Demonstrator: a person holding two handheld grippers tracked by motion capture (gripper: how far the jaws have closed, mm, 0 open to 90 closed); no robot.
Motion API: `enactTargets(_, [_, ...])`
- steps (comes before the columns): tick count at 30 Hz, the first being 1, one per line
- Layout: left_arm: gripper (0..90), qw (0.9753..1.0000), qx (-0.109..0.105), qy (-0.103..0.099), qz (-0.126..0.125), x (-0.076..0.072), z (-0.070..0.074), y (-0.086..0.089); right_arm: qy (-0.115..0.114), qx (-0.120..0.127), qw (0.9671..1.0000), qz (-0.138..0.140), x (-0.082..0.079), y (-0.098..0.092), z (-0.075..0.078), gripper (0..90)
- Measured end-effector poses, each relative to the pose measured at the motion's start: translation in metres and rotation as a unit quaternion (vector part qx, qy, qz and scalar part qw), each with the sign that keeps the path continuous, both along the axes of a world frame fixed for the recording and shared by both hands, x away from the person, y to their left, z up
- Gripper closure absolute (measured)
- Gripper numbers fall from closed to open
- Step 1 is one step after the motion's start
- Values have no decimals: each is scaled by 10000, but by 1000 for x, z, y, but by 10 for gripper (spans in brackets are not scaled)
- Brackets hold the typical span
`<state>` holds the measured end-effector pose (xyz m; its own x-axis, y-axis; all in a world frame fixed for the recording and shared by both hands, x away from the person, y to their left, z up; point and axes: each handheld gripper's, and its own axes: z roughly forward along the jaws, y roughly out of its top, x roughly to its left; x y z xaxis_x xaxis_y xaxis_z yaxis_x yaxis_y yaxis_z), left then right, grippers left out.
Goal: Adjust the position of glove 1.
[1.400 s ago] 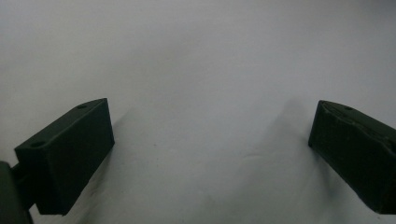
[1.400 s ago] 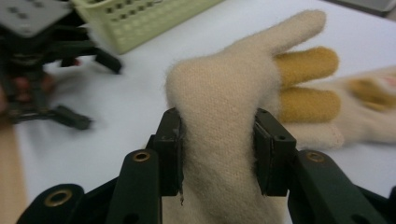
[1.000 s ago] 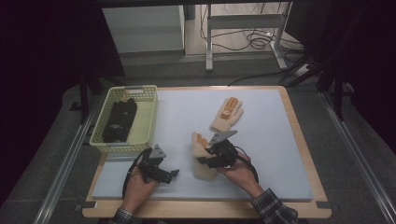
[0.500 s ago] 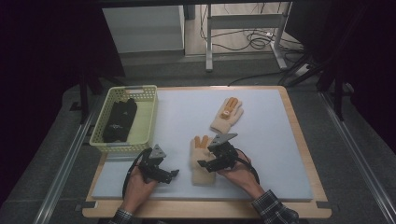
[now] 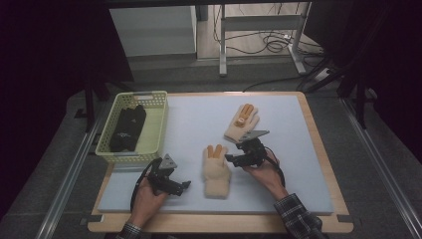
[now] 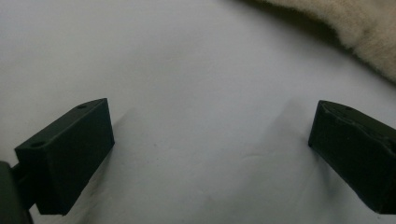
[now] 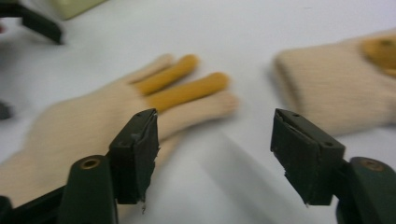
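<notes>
From the high view, two cream knitted gloves with orange fingers lie on the pale blue-grey foam mat (image 5: 174, 129). The nearer cream glove (image 5: 216, 172) rests flat in the middle of the mat's near half, cuff toward the person, its two orange fingers pointing away. The farther cream glove (image 5: 242, 122) lies beyond it, slightly right, with an orange patch on its back. The right gripper (image 5: 232, 158) sits just beside the nearer glove's right edge, between the two gloves. The left gripper (image 5: 185, 185) rests on the mat near the front edge, left of that glove and apart from it. One pale green plastic basket (image 5: 160, 112) stands at the mat's left side, holding dark black gloves (image 5: 128, 128); how many I cannot tell.

In the left gripper view, the left gripper (image 6: 210, 154) has its jaws spread wide over bare mat, with a fuzzy cream glove edge (image 6: 369, 32) at the upper right corner.

In the right gripper view, the right gripper (image 7: 212, 149) has its jaws parted and empty; the left one overlaps the nearer glove (image 7: 93, 121), whose two orange fingers lie among cream ones. The farther glove (image 7: 336, 88) lies at right, blurred.
</notes>
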<state>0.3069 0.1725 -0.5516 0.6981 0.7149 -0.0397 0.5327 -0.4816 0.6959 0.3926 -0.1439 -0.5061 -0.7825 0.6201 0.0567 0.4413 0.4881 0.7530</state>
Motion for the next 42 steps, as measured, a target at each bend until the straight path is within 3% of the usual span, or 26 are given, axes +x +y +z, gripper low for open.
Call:
enactTargets(12, [3, 10000, -1, 0, 0, 0, 0, 0, -87, -93, 9971, -755, 50, -15, 2, 478])
enactTargets(21, [3, 10000, -6, 1, 0, 0, 0, 0, -280, -274, 9935, -1071, 82, -13, 3, 476])
enactTargets(33, [3, 10000, 2, 7, -12, 0, 0, 0, -301, -397, 9887, -1410, 121, -6, -13, 406])
enactTargets(38, [3, 10000, 1, 7, -11, 0, 0, 0, -326, -427, 9886, -1407, 129, -5, -24, 397])
enactTargets(42, [3, 10000, 2, 4, -12, 0, 0, 0, -441, -459, 9899, -1268, 128, -2, -25, 531])
